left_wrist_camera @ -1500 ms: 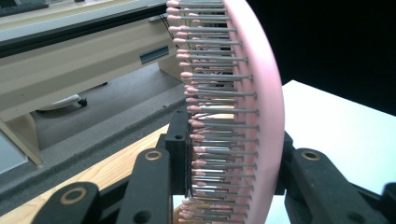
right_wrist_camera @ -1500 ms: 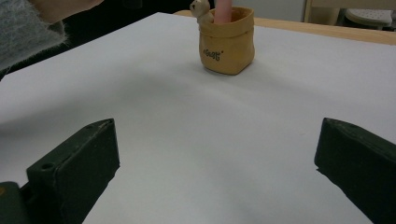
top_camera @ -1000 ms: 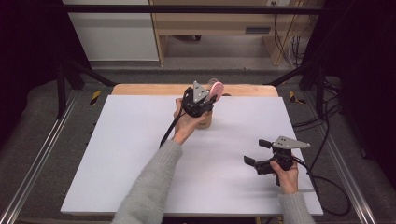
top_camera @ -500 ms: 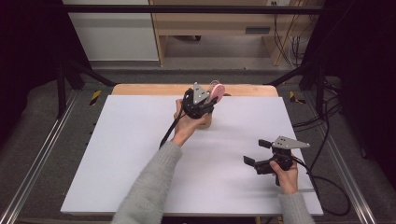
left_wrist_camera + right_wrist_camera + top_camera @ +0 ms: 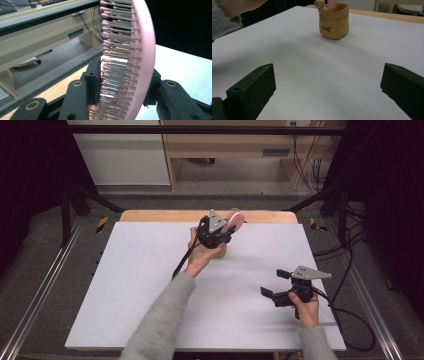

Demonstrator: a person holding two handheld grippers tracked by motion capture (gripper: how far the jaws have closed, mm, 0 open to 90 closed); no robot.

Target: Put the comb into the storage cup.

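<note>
There is one pink hairbrush. It stands with its handle down in one small brown pot at the far side of the white table. One little bear sits on the pot's rim. The left gripper has the brush head between its jaws; they have just been opening a little and still sit close against it. The right gripper rests well apart with its jaws wide open, holding nothing. Both hands are where they were a second ago.

Even overhead light brightens the white counter, while the surroundings fall into darkness. Soft shadows spread under the forearms. The left gripper view is sharp up close and hazy behind it; all frames look slightly soft.
</note>
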